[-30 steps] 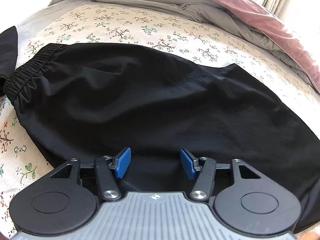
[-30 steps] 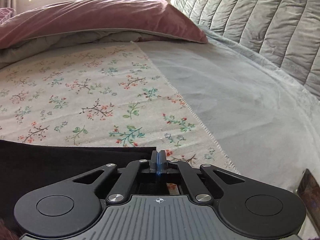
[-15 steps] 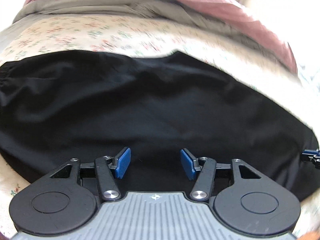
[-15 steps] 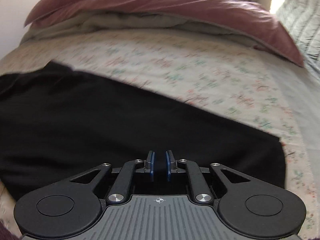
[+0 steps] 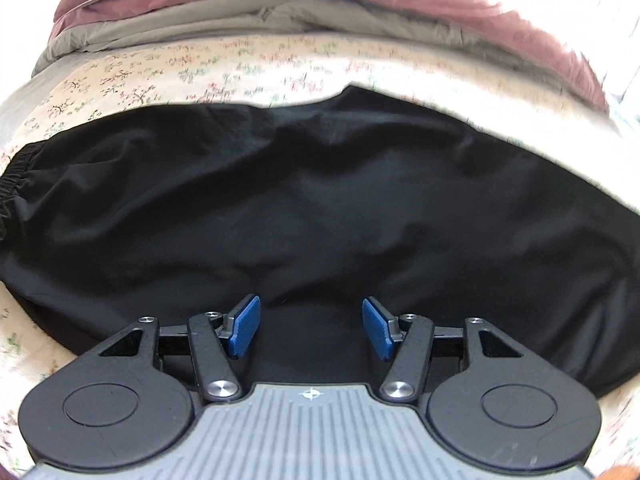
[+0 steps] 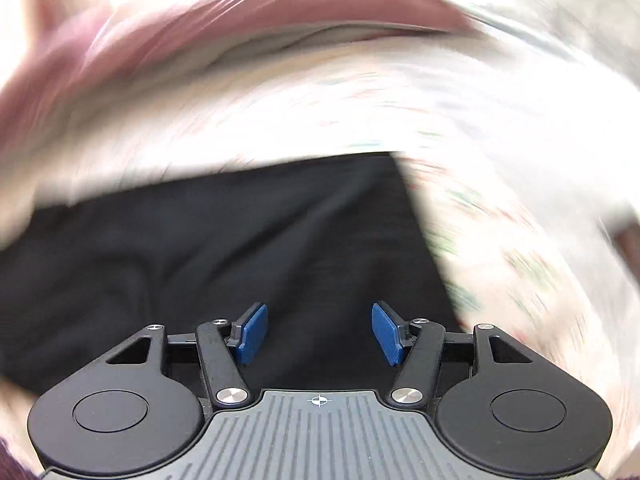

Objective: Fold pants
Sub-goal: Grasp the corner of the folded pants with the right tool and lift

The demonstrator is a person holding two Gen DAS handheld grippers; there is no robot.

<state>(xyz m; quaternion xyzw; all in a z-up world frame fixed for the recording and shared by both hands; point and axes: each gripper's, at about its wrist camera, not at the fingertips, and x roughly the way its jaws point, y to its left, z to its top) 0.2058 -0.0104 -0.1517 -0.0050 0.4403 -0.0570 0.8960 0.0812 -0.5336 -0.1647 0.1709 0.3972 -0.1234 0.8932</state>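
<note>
Since half a second ago the right gripper (image 6: 318, 332) has gone from nearly pinched to wide apart, its blue pads (image 6: 252, 334) now spread with black cloth showing between them, and its view has swung so that the leg end of the black pants (image 6: 224, 264) sits close ahead. That view is heavily blurred, so the floral sheet (image 6: 500, 264) to the right shows only as smears of colour. The straight hem edge of the pants runs up and to the left just beyond the right-hand pad.

The left gripper (image 5: 310, 328) is spread just as wide, holding nothing, its pads (image 5: 244, 326) over the near edge of the pants (image 5: 320, 200). The garment lies flat across the floral sheet (image 5: 160, 76), filling the middle of the left wrist view, with the gathered elastic waistband (image 5: 16, 176) at the far left. Beyond it a grey and mauve duvet (image 5: 280, 4) is bunched along the far side of the bed.
</note>
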